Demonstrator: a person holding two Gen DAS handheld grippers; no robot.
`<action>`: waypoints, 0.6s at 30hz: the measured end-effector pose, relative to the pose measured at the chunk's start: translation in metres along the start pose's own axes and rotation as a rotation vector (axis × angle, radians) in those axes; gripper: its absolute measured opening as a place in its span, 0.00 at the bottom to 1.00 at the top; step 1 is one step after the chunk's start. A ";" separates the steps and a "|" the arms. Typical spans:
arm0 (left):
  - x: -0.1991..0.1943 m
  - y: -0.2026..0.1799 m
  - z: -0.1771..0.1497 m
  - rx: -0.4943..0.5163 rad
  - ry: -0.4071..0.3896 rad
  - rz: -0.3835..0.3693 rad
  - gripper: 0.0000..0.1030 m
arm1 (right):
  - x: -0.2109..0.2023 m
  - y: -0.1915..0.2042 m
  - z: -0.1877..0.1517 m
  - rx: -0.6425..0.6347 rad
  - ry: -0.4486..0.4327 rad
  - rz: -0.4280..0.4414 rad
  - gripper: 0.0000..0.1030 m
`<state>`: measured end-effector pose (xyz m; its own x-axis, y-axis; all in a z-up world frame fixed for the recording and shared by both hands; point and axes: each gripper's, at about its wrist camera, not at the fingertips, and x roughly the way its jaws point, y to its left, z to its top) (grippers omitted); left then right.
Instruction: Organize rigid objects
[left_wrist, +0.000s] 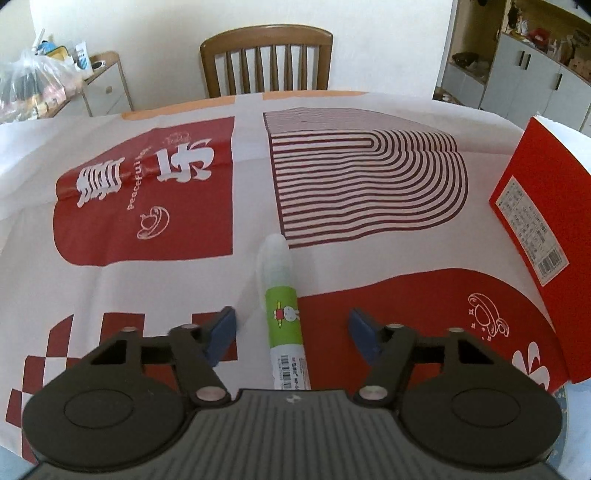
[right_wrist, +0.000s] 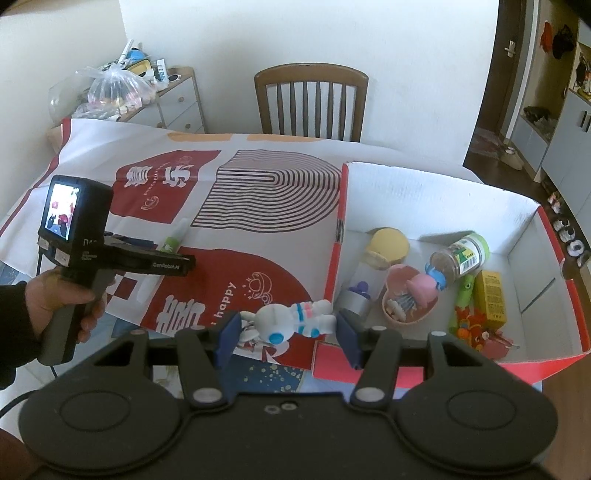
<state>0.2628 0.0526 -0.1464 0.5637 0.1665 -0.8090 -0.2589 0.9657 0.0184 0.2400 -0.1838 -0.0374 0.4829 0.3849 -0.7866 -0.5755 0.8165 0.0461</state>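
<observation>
Green-labelled glue pen, red box, white astronaut figure

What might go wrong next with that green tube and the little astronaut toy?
The green tube lies between the left gripper pads without being touched, nearer one pad, so closing could nudge it sideways or roll it away. The astronaut toy, clamped in the right gripper, is not yet above the red box; released now, it would probably land on the tablecloth.

Wooden slat-back chair against cream wall, grey cabinets beside.
</observation>
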 end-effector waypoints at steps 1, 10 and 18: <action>0.000 0.000 0.001 0.000 -0.003 0.000 0.51 | 0.000 0.000 0.000 -0.001 0.000 0.001 0.54; -0.005 -0.001 0.001 -0.005 0.000 -0.009 0.17 | 0.000 0.001 0.000 -0.011 -0.001 0.005 0.54; -0.021 -0.012 -0.001 0.024 0.006 -0.036 0.17 | -0.005 -0.004 0.001 -0.016 -0.013 0.006 0.54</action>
<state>0.2535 0.0369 -0.1307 0.5680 0.1301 -0.8127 -0.2194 0.9756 0.0028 0.2406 -0.1887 -0.0328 0.4879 0.3959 -0.7780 -0.5889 0.8071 0.0414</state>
